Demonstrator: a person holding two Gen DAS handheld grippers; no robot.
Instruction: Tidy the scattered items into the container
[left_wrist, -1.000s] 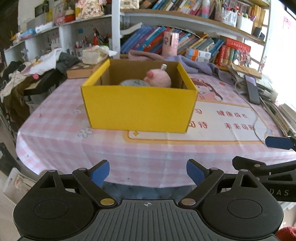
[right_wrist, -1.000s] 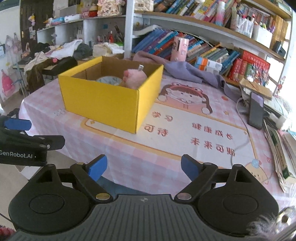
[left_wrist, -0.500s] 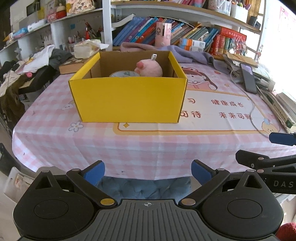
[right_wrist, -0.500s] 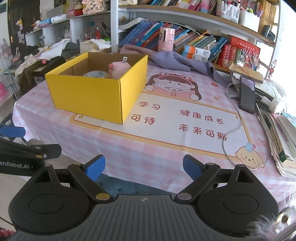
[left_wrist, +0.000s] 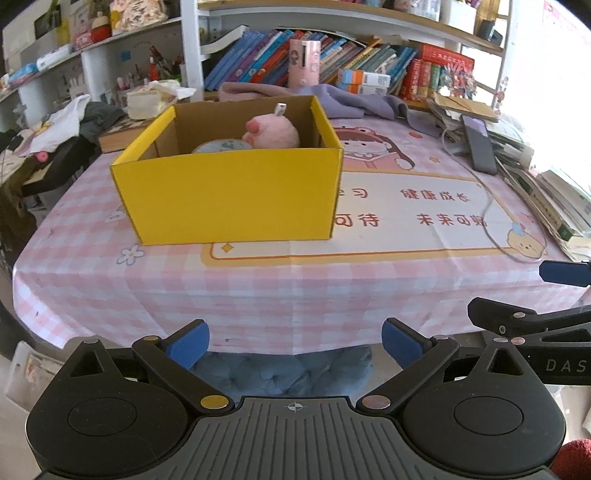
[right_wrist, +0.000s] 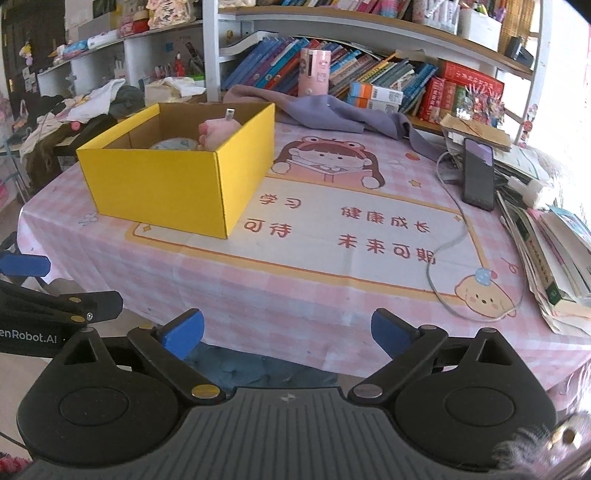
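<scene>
A yellow cardboard box (left_wrist: 229, 195) (right_wrist: 166, 184) stands on the pink checked tablecloth (left_wrist: 258, 288). Inside it lie a pink plush toy (left_wrist: 273, 133) (right_wrist: 218, 129) and a round pale blue item (left_wrist: 221, 146). My left gripper (left_wrist: 293, 341) hangs open off the table's near edge, nothing between its blue pads. My right gripper (right_wrist: 288, 330) is beside it, its jaws still opening, with nothing between them. Each gripper shows at the edge of the other's view.
A dark phone (right_wrist: 478, 173) with a white cable (right_wrist: 443, 251) lies at the right, beside stacked books and papers (right_wrist: 554, 254). A purple cloth (right_wrist: 325, 110) lies behind the box. Bookshelves (left_wrist: 332, 70) fill the back. A blue cushioned seat (left_wrist: 288, 373) sits under the table edge.
Both grippers have drawn back from the table, so the box looks smaller and farther. Both pairs of jaws stand wider apart than before.
</scene>
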